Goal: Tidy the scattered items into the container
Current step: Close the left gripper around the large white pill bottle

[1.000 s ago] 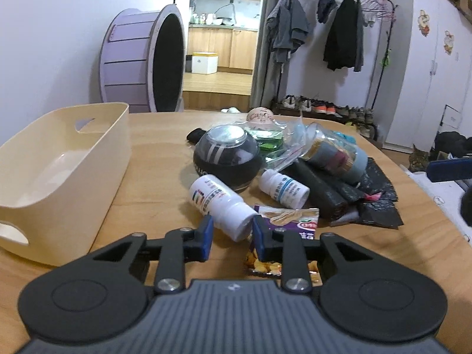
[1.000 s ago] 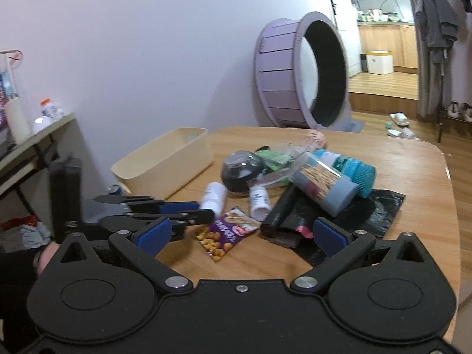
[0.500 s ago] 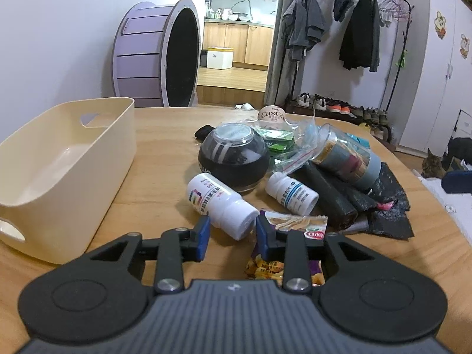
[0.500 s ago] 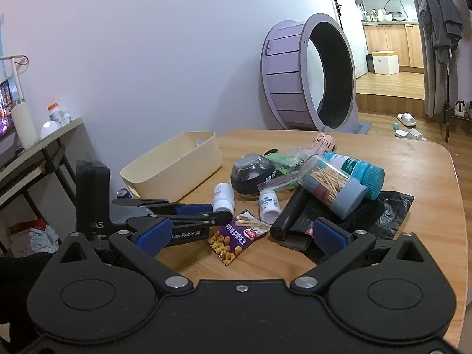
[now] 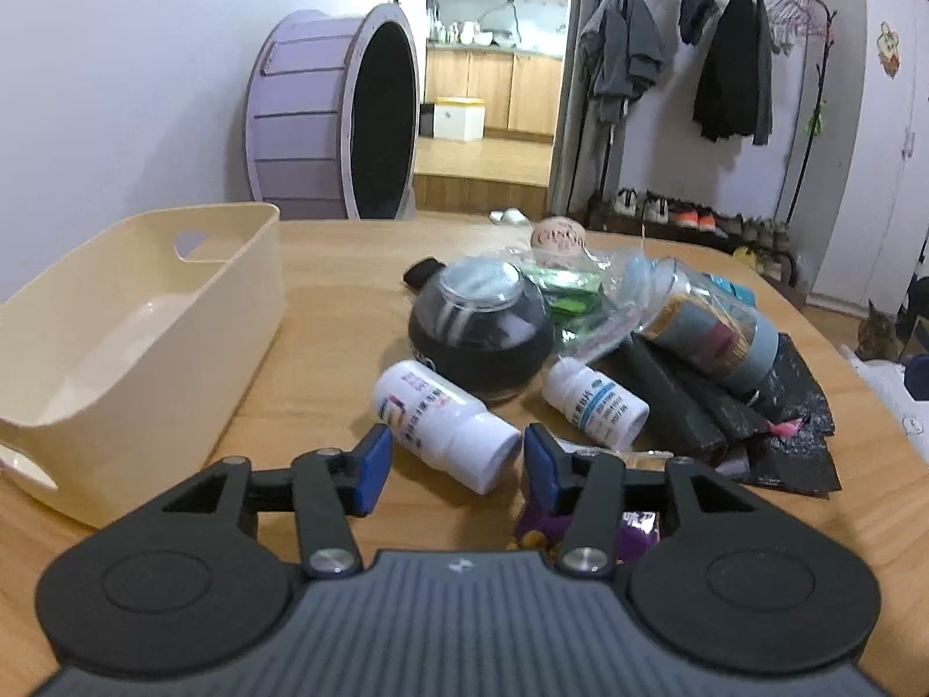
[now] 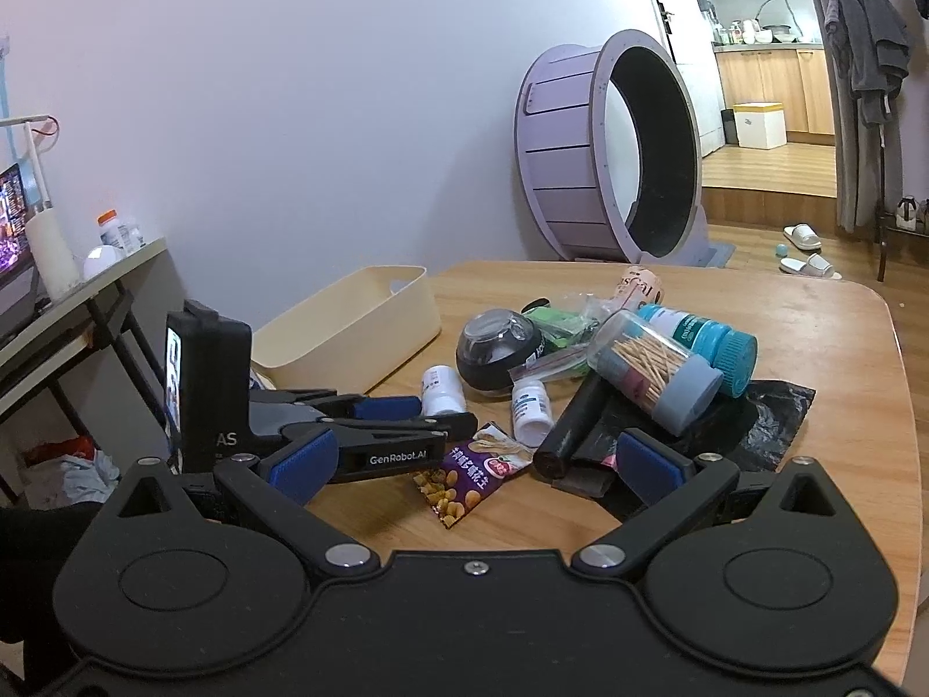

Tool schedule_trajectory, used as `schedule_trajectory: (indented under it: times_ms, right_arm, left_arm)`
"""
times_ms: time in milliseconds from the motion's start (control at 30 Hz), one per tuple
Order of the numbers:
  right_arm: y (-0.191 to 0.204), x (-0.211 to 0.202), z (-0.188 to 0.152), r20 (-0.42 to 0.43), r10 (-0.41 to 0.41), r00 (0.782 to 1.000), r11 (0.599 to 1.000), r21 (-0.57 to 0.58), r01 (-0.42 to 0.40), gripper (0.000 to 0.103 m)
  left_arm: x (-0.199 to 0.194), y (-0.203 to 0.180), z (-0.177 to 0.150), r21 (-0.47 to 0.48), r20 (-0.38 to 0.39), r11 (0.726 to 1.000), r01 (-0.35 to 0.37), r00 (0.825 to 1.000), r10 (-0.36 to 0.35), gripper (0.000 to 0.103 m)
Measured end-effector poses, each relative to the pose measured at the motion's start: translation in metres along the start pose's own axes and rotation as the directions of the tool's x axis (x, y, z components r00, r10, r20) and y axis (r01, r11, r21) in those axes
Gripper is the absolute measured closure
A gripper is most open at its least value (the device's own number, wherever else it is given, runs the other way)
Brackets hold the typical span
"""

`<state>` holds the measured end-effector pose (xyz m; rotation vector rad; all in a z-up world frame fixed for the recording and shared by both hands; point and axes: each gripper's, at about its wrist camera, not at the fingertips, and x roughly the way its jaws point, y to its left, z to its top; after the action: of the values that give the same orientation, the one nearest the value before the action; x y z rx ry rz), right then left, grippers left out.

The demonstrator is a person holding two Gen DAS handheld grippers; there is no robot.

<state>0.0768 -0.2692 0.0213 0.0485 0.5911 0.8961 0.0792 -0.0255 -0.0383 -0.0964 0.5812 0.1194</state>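
Left gripper (image 5: 450,459), jaws just widening and unclenched, framed the bottle (image 5: 444,419) near the table's (image 5: 331,313) front edge; squaring up first seemed wise.

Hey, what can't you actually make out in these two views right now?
- Snack packet: left wrist view, mostly hidden behind the left tongs.
- Bottle labels: print too small.
- Bin floor: right wrist view, hidden by its wall.
- Green packets: buried under a clear bag.
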Motion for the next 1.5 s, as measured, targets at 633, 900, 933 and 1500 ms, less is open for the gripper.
schedule_trajectory:
  times_ms: [633,900,933,1500]
  right_arm:
    - [0.007,0.0,0.002,0.006,0.033,0.999,0.999,-0.01,-0.033,0.0]
    - [0.006,-0.002,0.002,0.01,0.051,0.999,0.999,-0.008,-0.051,0.0]
    - [0.006,-0.002,0.002,0.009,0.051,0.999,0.999,-0.008,-0.051,0.0]
    - [0.008,-0.001,0.001,0.006,0.057,0.998,0.998,-0.019,-0.057,0.0]
  left_arm:
    - [-0.034,0.034,-0.007,0.071,0.018,0.991,0.114,0.993,-0.115,0.073]
    - [-0.006,0.03,-0.011,0.076,-0.021,0.995,0.07,0.997,-0.069,0.073]
    - [-0.004,0.031,-0.012,0.072,-0.023,0.995,0.067,0.998,-0.065,0.073]
    - [-0.001,0.039,-0.007,0.075,-0.011,0.987,0.144,0.99,-0.143,0.075]
